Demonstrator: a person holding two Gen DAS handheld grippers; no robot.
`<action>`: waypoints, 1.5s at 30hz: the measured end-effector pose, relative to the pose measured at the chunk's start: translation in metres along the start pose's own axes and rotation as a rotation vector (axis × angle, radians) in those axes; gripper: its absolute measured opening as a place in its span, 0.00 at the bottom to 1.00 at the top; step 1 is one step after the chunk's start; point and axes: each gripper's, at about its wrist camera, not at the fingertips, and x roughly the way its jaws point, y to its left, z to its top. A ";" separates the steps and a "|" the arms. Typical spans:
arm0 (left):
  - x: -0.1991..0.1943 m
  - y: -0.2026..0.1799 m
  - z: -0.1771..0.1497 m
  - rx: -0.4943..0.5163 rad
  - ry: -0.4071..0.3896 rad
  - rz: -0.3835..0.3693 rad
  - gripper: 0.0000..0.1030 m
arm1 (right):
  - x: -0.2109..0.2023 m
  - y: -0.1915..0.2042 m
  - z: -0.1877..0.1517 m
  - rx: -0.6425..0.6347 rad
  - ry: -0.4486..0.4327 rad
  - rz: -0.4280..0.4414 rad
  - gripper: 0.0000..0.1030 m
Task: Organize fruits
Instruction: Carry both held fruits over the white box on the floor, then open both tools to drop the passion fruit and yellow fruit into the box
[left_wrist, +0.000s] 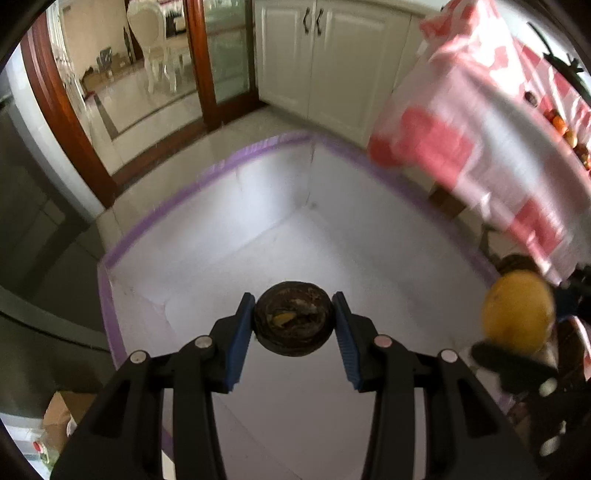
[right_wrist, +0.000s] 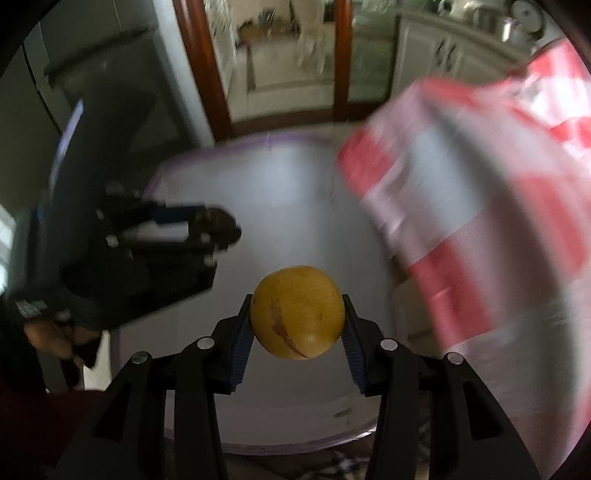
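Observation:
My left gripper is shut on a dark brown, rotten-looking round fruit and holds it above a large white bin with a purple rim. My right gripper is shut on a yellow round fruit with a reddish streak, also above the white bin. The yellow fruit shows at the right edge of the left wrist view. The left gripper with the dark fruit shows blurred at the left of the right wrist view.
A table with a pink and white checked cloth stands to the right of the bin, with several fruits on top. White cabinets and a wooden-framed glass door are behind. A cardboard box lies at lower left.

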 end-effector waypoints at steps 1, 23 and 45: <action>0.006 0.002 -0.003 -0.004 0.020 0.004 0.42 | 0.009 -0.001 -0.001 0.000 0.026 0.005 0.43; 0.040 0.011 -0.015 -0.019 0.178 0.075 0.64 | 0.074 0.004 -0.008 -0.023 0.229 0.027 0.50; -0.047 -0.013 0.029 0.017 -0.123 0.153 0.93 | -0.043 -0.008 0.001 -0.001 -0.137 0.059 0.67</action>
